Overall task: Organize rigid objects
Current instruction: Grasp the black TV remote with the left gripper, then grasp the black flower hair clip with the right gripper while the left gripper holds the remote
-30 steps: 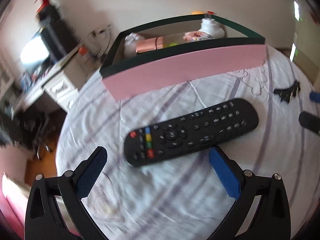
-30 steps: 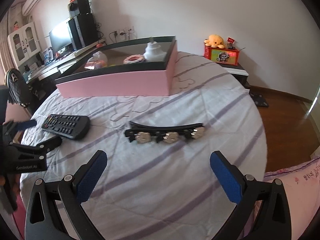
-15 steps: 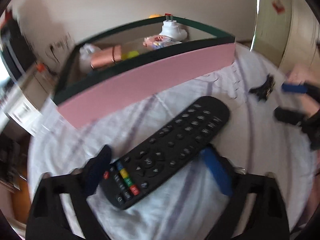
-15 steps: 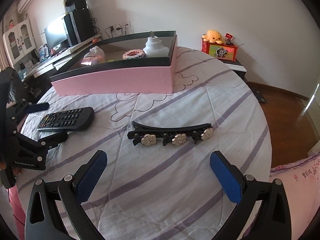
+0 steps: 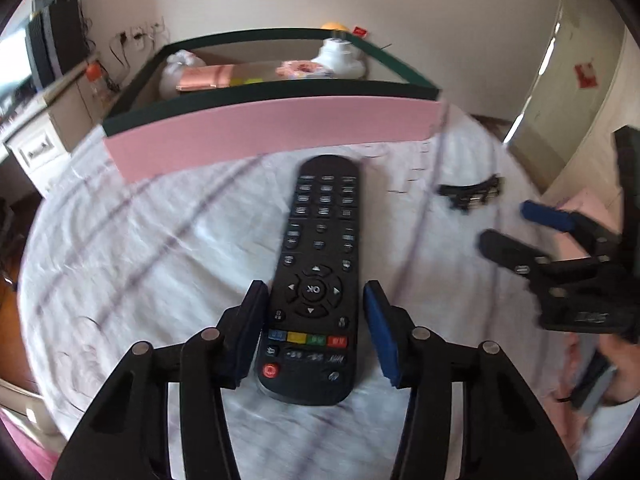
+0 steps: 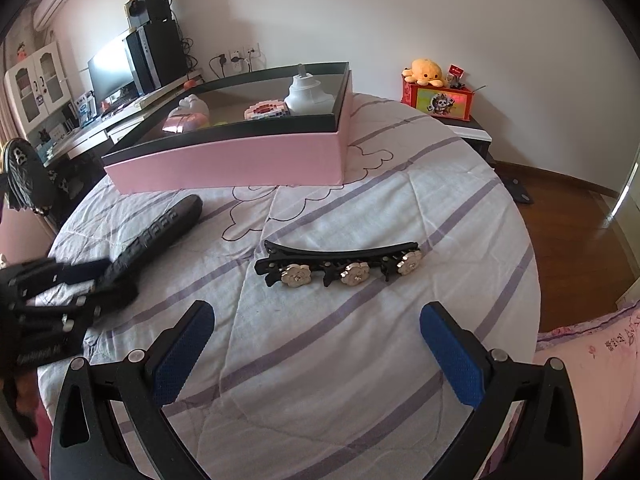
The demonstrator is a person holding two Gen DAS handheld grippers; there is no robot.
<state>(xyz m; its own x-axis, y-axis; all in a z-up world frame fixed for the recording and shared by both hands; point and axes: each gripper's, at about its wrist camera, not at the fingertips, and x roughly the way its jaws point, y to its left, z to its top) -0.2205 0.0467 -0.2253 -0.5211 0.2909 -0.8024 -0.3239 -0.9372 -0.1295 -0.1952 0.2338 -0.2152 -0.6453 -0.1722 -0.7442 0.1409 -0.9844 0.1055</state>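
black remote (image 5: 316,280) | btwn left gripper (image 5: 316,320) pads, jaws closing in, narrow gaps | right gripper (image 6: 316,344) wide open

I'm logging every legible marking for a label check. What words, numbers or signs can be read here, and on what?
"OK": centre button of the long black plastic remote control on the striped bedspread.
Its other button markings: too blurred to read.
White lettering on the black body of the left tongs: blurred, unreadable.
Characters printed on the pink fabric at the right edge: too distorted to read.

remotes: 1 (image 5: 318,276) | hair clips: 1 (image 6: 340,266) | pink boxes: 1 (image 6: 240,160) | claws: 2 (image 5: 316,320) (image 6: 316,340)
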